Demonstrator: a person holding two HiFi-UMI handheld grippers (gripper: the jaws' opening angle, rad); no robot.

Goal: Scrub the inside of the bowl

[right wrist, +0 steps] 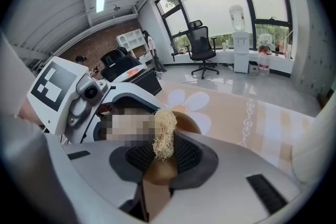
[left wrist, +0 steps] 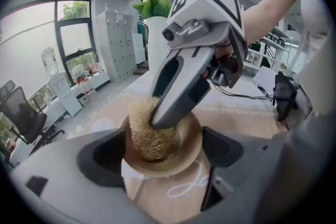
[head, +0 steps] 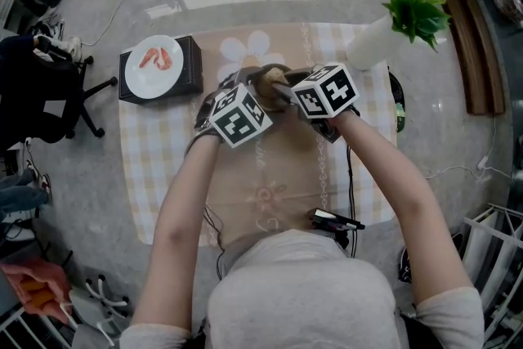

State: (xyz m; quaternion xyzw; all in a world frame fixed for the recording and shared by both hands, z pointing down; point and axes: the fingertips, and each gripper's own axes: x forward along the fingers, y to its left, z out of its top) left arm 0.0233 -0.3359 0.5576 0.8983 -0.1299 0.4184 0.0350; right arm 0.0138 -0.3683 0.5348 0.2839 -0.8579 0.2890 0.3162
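Observation:
A tan bowl (head: 263,77) is held tilted above the checked tablecloth (head: 163,167) at the table's far middle. My left gripper (head: 242,91) is shut on the bowl (left wrist: 184,159), with its rim between the two pads (left wrist: 224,146). A straw-coloured loofah scrubber (left wrist: 148,132) sits inside the bowl against its wall. My right gripper (head: 278,91) is shut on the scrubber (right wrist: 164,134) and reaches down into the bowl from the right. In the right gripper view the bowl (right wrist: 187,119) shows just behind the scrubber, partly hidden by the jaws.
A white plate with shrimp (head: 154,66) rests on a black box (head: 193,69) at the cloth's far left. A white vase with a green plant (head: 413,9) stands at the far right. A black device (head: 334,219) lies near the front edge. An office chair (head: 37,94) stands left of the table.

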